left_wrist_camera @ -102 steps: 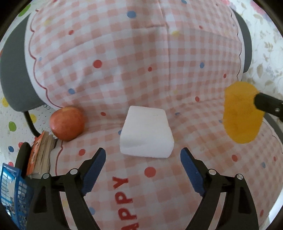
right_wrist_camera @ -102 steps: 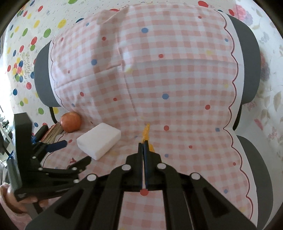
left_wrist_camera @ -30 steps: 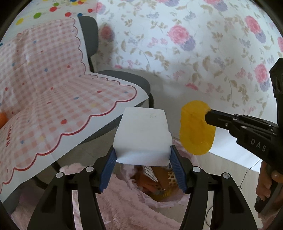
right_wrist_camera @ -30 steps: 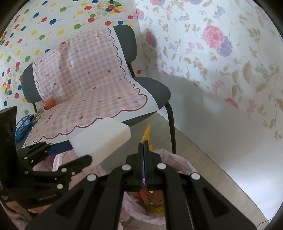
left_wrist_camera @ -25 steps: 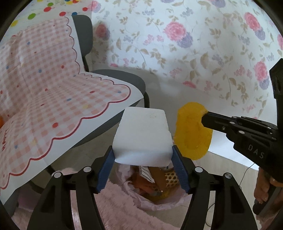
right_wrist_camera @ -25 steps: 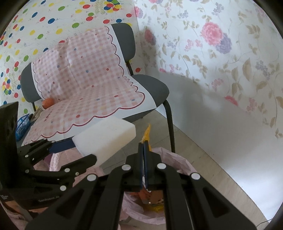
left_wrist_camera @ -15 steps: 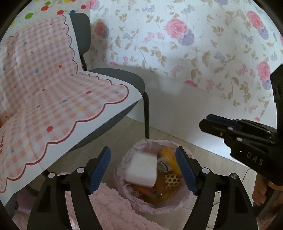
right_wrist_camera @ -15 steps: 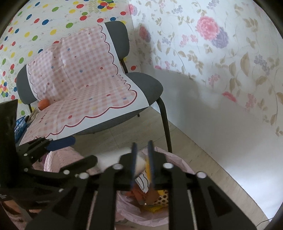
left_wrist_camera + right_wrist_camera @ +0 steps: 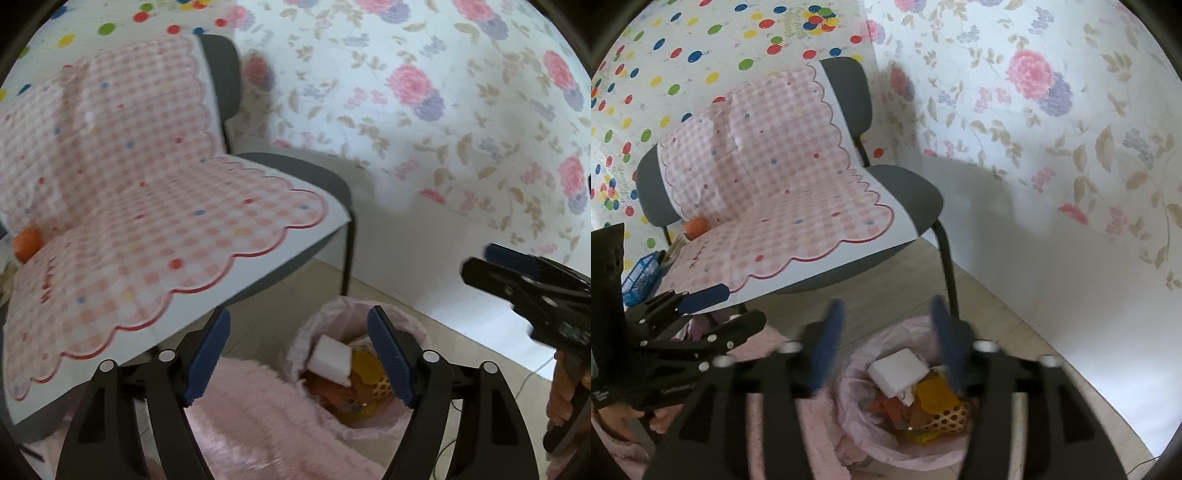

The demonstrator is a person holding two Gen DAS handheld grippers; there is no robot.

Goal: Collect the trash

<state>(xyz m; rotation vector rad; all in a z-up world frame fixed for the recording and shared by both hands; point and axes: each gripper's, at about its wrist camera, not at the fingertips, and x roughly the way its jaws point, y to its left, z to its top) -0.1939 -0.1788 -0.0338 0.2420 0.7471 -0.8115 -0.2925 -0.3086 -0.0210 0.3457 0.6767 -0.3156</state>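
Note:
A bin lined with a pink bag (image 9: 410, 326) stands on the floor beside the chair. A white foam block (image 9: 330, 360) lies in it on top of other trash, next to a yellow scrap (image 9: 936, 397). The block (image 9: 899, 367) and the bag's rim (image 9: 855, 413) also show in the right wrist view. My left gripper (image 9: 297, 315) hovers above the bin, jaws still opening, nothing between them. My right gripper (image 9: 886, 306) is also above the bin, blurred, its jaws opening and empty. Each gripper shows in the other's view: right gripper (image 9: 517, 273), left gripper (image 9: 713, 306).
A grey chair (image 9: 905, 192) draped with a pink checked cloth (image 9: 147, 229) stands left of the bin, with an orange fruit (image 9: 26, 238) at the seat's back. A fluffy pink rug (image 9: 258, 413) lies by the bin. A blue basket (image 9: 641, 275) sits far left. Flowered walls close the corner.
The left gripper let go of the white block and the right gripper let go of the yellow scrap; both fell into the bin. Both pairs of jaws have spread apart.

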